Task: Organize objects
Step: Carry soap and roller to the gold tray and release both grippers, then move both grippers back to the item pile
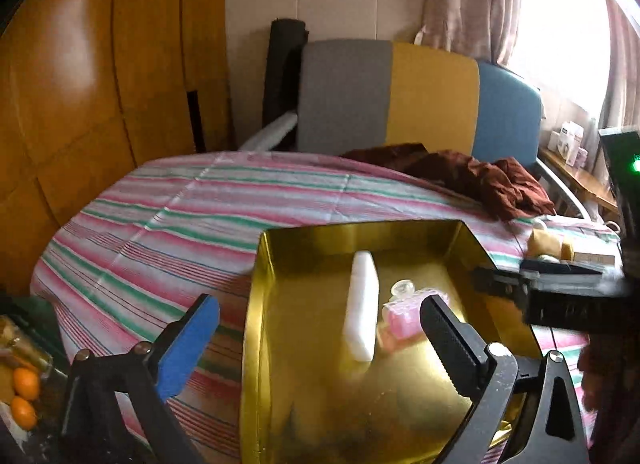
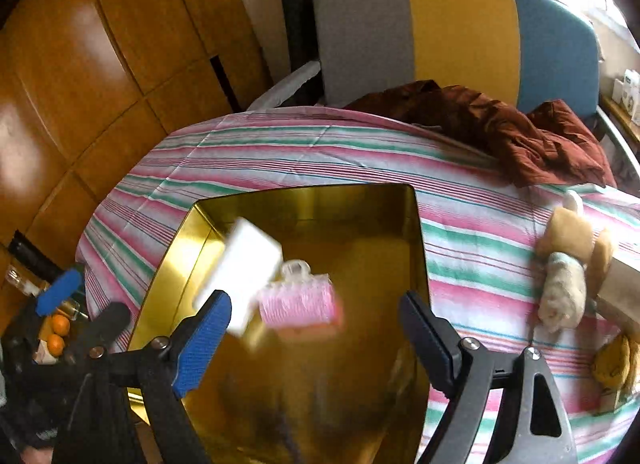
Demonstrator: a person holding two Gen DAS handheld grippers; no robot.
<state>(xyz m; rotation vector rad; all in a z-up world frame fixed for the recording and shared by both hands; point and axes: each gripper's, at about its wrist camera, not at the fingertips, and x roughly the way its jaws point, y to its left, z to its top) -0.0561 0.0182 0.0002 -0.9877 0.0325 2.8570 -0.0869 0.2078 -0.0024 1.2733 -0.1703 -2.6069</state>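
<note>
A gold tin tray (image 1: 256, 304) lies open on the striped bedcover. Inside its outline are a white oblong bottle (image 1: 362, 304) and a pink hair roller (image 1: 402, 316) with a clear clip, side by side. Both are blurred, so I cannot tell whether they rest on the floor of the tin. My left gripper (image 1: 320, 344) hangs open over the near half of the tin, touching nothing. From the right wrist view, my right gripper (image 2: 316, 340) is open above the tin (image 2: 176, 248), with the white bottle (image 2: 244, 268) and roller (image 2: 298, 302) just beyond its pads.
A striped cover (image 1: 160, 216) spreads over the bed. A brown garment (image 2: 520, 132) lies at its far side, below a grey, yellow and blue backrest (image 1: 400, 96). A plush toy (image 2: 568, 264) and a box sit to the right. Small oranges (image 1: 26, 384) lie at the lower left beside wooden panels.
</note>
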